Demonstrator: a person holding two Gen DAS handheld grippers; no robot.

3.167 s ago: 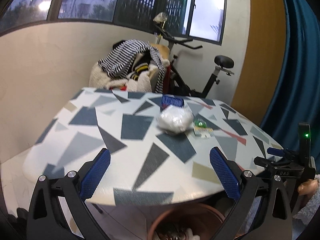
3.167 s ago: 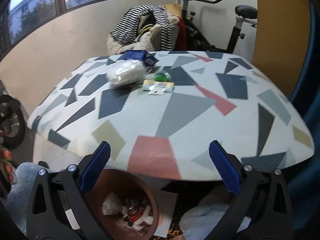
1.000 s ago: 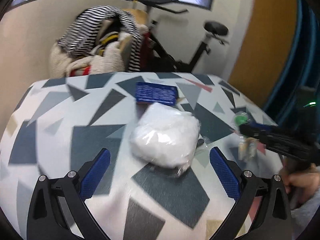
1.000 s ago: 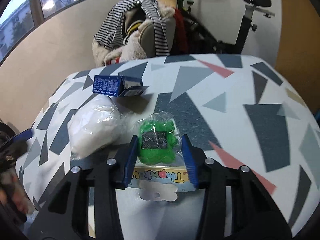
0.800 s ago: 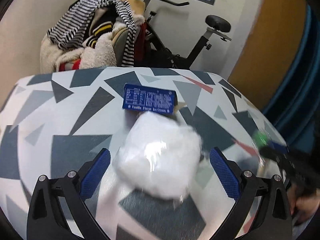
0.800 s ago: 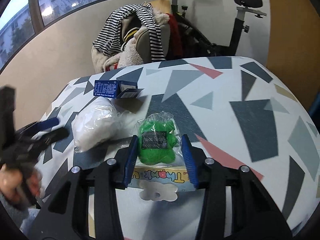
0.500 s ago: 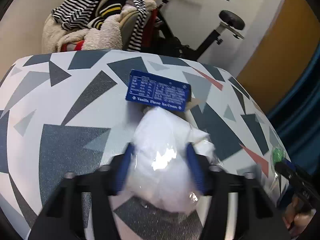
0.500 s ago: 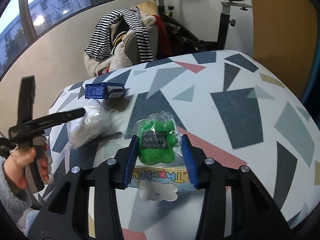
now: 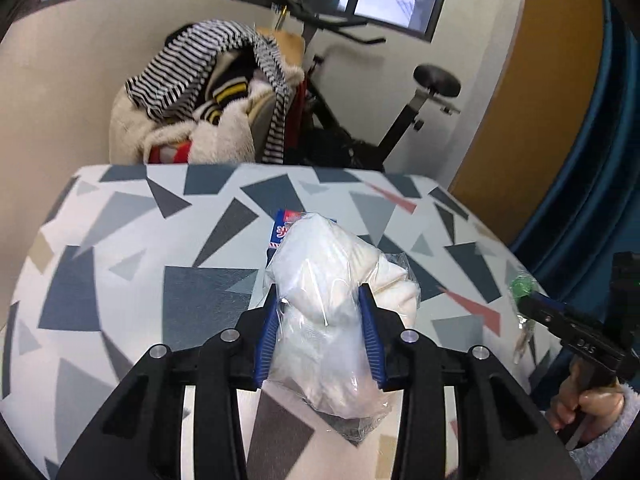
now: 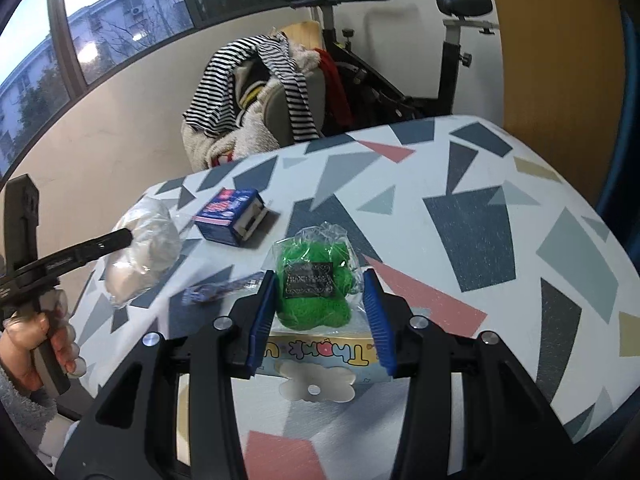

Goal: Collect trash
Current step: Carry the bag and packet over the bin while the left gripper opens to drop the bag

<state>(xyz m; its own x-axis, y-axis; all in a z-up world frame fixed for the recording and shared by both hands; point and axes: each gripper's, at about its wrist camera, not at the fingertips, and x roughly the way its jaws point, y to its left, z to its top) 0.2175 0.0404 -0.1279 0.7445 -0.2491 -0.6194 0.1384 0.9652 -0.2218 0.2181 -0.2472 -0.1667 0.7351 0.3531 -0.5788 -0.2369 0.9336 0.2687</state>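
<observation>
My left gripper [image 9: 320, 316] is shut on a clear plastic bag of white stuff [image 9: 336, 292], held above the patterned table [image 9: 132, 280]. The bag also shows in the right wrist view [image 10: 140, 248], raised off the table at the left. My right gripper [image 10: 320, 300] is shut on a clear packet of green stuff [image 10: 316, 284] with a "Thank U" card [image 10: 320, 354] hanging below it. That packet shows small at the right of the left wrist view [image 9: 522, 288]. A blue carton [image 10: 232, 222] lies on the table, partly hidden behind the white bag in the left wrist view [image 9: 282, 232].
A small blue wrapper [image 10: 220, 290] lies on the table in front of the carton. Behind the table stand a chair piled with striped clothes [image 9: 208, 100] and an exercise bike [image 9: 392, 120]. A blue curtain [image 9: 600, 160] hangs at the right.
My left gripper has closed on the white bag and lifted it off the table. My right gripper, holding the green packet, has risen and pulled back. The blue carton has turned over.
</observation>
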